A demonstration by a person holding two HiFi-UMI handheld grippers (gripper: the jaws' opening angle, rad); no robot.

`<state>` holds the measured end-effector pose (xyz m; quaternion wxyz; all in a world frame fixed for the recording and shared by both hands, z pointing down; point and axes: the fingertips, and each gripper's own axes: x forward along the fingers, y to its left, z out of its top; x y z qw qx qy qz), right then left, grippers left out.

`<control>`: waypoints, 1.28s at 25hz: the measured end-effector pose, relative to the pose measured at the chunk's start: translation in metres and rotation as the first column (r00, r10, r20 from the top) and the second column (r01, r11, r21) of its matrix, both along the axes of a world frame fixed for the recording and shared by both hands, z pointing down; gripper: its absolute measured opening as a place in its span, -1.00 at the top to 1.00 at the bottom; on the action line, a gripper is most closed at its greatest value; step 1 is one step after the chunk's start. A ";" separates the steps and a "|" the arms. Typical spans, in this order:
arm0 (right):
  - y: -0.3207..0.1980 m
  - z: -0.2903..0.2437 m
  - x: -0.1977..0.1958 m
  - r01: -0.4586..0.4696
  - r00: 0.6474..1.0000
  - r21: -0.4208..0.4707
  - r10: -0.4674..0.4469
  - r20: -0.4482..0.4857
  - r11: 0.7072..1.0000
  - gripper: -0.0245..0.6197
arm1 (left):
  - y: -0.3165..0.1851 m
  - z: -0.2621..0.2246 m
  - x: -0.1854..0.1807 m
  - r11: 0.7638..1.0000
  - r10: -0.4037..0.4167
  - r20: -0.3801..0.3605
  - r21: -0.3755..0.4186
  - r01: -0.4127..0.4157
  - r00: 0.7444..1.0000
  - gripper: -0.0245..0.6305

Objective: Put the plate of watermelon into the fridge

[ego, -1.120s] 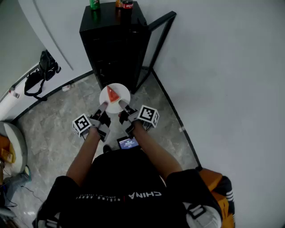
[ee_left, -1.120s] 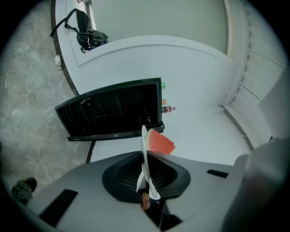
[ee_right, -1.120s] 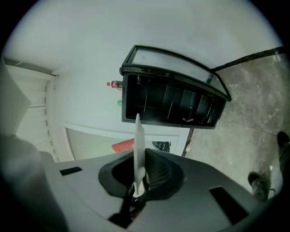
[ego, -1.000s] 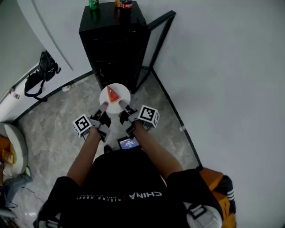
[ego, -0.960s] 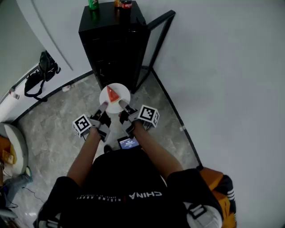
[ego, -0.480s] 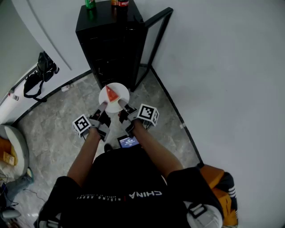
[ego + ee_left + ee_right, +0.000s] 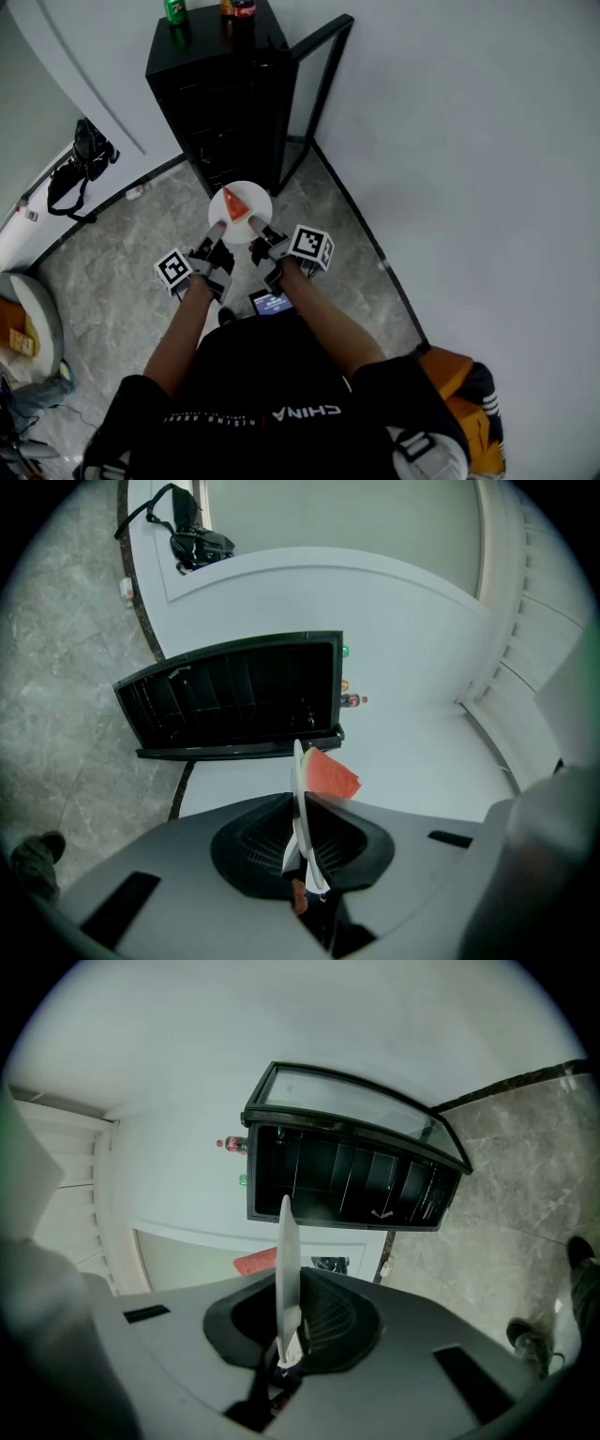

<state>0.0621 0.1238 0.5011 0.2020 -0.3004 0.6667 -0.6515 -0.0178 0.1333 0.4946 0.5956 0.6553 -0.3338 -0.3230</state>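
A white plate [image 7: 246, 218] with a red watermelon wedge [image 7: 234, 202] is held level between my two grippers, just in front of the black fridge [image 7: 220, 94]. My left gripper [image 7: 217, 232] is shut on the plate's near-left rim. My right gripper [image 7: 256, 228] is shut on its near-right rim. The fridge door [image 7: 317, 75] stands open to the right. In the left gripper view the plate [image 7: 302, 827] shows edge-on with the watermelon [image 7: 328, 773] beside it and the open fridge [image 7: 234, 700] beyond. In the right gripper view the plate [image 7: 286, 1283] is edge-on before the fridge [image 7: 352, 1180].
A green bottle [image 7: 174, 10] and two more drinks [image 7: 236, 7] stand on the fridge top. A black bag [image 7: 77, 164] hangs at the left wall. White walls close in on the right and behind. Grey marble floor [image 7: 112, 253] lies below. An orange bag [image 7: 464, 389] sits at the lower right.
The plate and both grippers have come slightly nearer the fridge front. The view has shifted, so the fridge sits further left and higher. Both grips are unchanged.
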 end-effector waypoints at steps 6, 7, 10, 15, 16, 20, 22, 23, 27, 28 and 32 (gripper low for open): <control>-0.017 0.003 0.038 -0.006 1.000 -0.001 0.006 0.011 1.000 0.82 | -0.017 0.000 0.038 1.000 0.016 0.020 0.011 -0.016 1.000 0.80; -0.020 0.004 0.044 -0.001 1.000 0.002 0.001 0.006 1.000 0.82 | -0.020 0.001 0.044 1.000 0.016 0.027 0.014 -0.016 1.000 0.80; -0.027 0.006 0.055 0.017 1.000 -0.001 -0.017 0.013 1.000 0.82 | -0.026 0.000 0.056 1.000 -0.003 0.034 0.018 0.002 0.999 0.80; -0.033 0.013 0.054 0.067 0.998 -0.002 -0.067 0.013 0.998 0.82 | -0.026 0.007 0.054 0.998 -0.062 0.026 -0.004 0.062 0.998 0.80; -0.034 0.016 0.050 0.070 0.997 -0.011 -0.070 0.015 0.997 0.82 | -0.028 0.009 0.051 0.998 -0.063 0.025 -0.009 0.063 0.998 0.80; -0.049 0.024 0.035 0.061 0.998 -0.039 -0.060 0.025 0.997 0.82 | -0.045 0.019 0.036 0.998 -0.054 0.020 -0.022 0.055 0.998 0.80; -0.062 0.026 0.026 0.050 0.999 -0.035 -0.049 0.018 0.998 0.82 | -0.058 0.020 0.027 0.999 -0.041 0.024 -0.022 0.042 0.999 0.80; -0.067 0.025 0.020 0.043 0.999 -0.031 -0.043 0.015 0.999 0.82 | -0.064 0.019 0.021 0.999 -0.033 0.023 -0.018 0.034 0.999 0.80; -0.095 0.019 -0.010 0.009 1.000 -0.028 -0.008 0.008 1.000 0.82 | -0.095 0.012 -0.007 1.000 0.016 0.030 -0.001 -0.016 0.999 0.80; -0.103 0.017 -0.017 -0.003 1.000 -0.024 0.003 0.005 1.000 0.82 | -0.104 0.010 -0.015 1.000 0.029 0.031 0.003 -0.030 0.999 0.80; -0.130 0.011 -0.044 -0.045 0.999 -0.004 0.045 -0.007 0.999 0.82 | -0.134 0.000 -0.041 0.997 0.077 0.029 0.021 -0.078 0.997 0.80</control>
